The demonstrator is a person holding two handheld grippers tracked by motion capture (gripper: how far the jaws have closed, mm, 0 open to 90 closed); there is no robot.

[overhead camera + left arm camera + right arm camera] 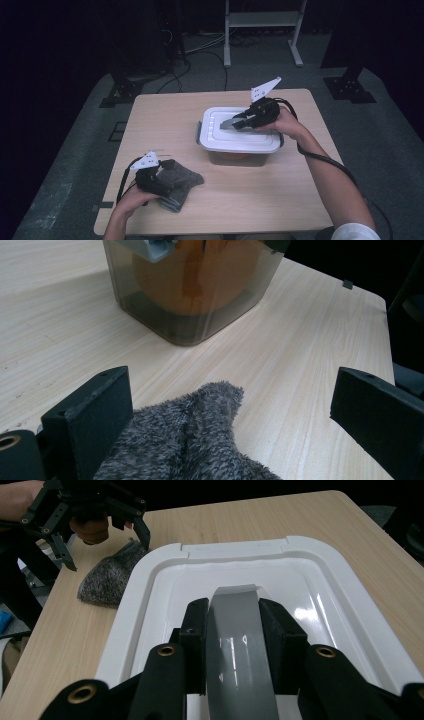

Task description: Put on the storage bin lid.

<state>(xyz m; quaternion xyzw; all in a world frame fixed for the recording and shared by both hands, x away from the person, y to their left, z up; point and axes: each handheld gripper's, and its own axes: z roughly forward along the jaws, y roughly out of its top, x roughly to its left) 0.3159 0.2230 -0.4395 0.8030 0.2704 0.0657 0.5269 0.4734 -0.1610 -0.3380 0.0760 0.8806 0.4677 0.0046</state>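
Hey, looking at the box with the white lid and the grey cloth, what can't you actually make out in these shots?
- What the orange thing inside the box is: left gripper view, smoky wall blurs it, top edge cuts it off.
- Whether the lid is latched: high view too small; right gripper, shut on the grey handle, covers it in its own view.
- Near end of the cloth: cut off by the bottom edge, left gripper open around it.

Light wooden table [165,117] stood on grey floor [395,130]; white metal stand [262,20] at twelve o'clock, dark surroundings, cables [200,42] trailing.
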